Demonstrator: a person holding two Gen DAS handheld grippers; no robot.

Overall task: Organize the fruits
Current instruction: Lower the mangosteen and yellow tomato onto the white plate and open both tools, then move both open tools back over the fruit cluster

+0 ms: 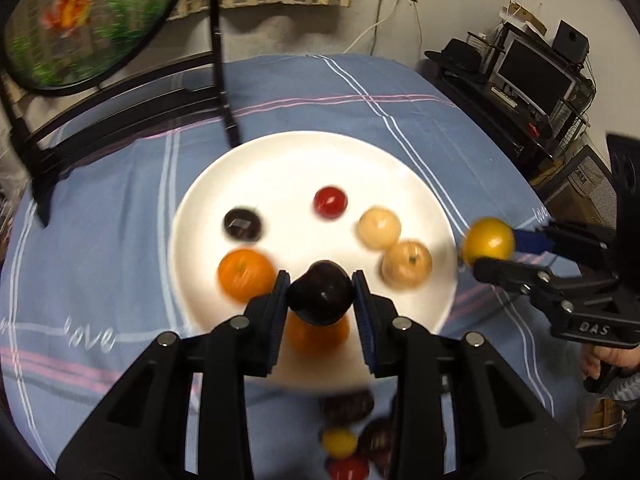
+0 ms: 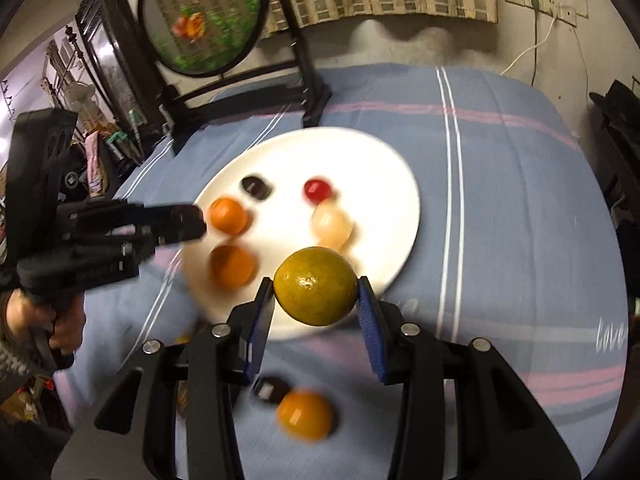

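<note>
- Blue foam pads line both jaws of the left gripper (image 1: 320, 294), which pinch a dark purple plum (image 1: 321, 298) by its sides, above the near rim of the white plate (image 1: 280, 160).
- Right gripper (image 2: 316, 298): jaws pressed against a yellow-green citrus (image 2: 315, 286), round with a finely pitted skin, held over the plate's near edge.
- Ahead of the left jaws, on the plate: an orange tangerine (image 1: 246, 274) just to the left, a dark faceted fruit (image 1: 243, 224) beyond it, a glossy red fruit (image 1: 330, 202) straight ahead, and two pale, peach-coloured round fruits (image 1: 379, 227) (image 1: 407, 265) to the right, touching each other. A second orange fruit (image 1: 316, 334) lies directly under the plum.
- Behind the left jaws, on the cloth: a blurred cluster of dark, yellow and red fruits (image 1: 348, 440).
- Behind the right jaws: an orange fruit (image 2: 305, 414) and a dark piece (image 2: 270, 390), just beside each other.
- Plate: smooth, round, glazed white. It rests on a blue tablecloth (image 2: 500, 200) with white and pink stripes.
- Beyond the plate: a black-framed round screen on a stand (image 2: 200, 20), its foot near the plate's far rim.
</note>
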